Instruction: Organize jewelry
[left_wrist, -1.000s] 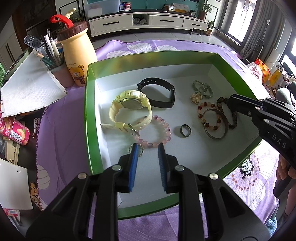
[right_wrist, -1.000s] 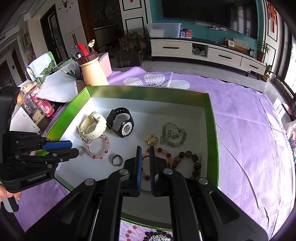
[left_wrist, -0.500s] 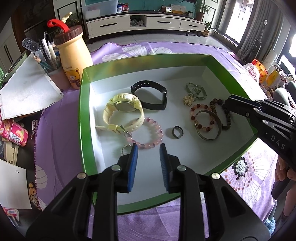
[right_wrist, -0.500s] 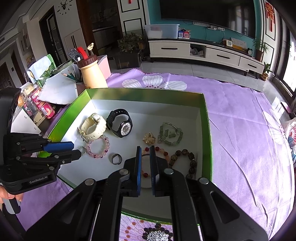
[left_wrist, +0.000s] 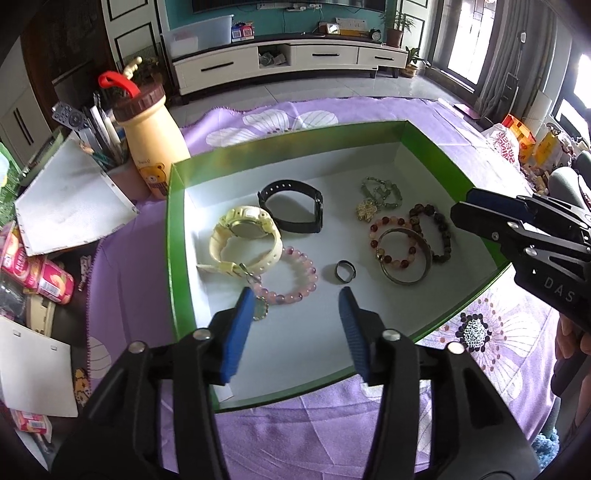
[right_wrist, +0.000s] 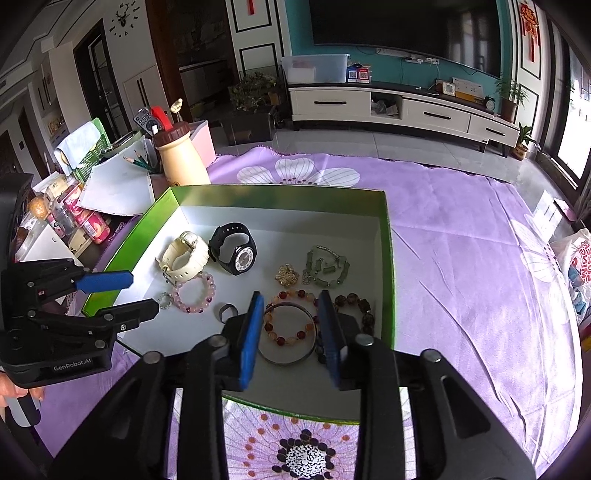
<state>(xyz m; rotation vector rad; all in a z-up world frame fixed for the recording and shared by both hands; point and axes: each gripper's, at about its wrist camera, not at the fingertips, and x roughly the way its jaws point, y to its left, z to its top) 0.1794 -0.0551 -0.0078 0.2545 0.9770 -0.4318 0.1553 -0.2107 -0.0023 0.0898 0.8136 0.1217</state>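
Pendant (left_wrist: 259, 309) half behind left pad (left_wrist: 236, 332)

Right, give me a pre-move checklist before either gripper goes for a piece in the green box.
1. Left gripper empty: ok, jaws opening, nothing between them.
2. Right gripper empty: ok, jaws opening above the red bead bracelet, not gripping it.
3. Red bead bracelet free to lift alone: not ok, it lies on the metal bangle.
4. Ring lying apart: ok.
5. Pink bead bracelet clear of the cream watch: cannot tell.
6. Green box flat on the cloth: ok.
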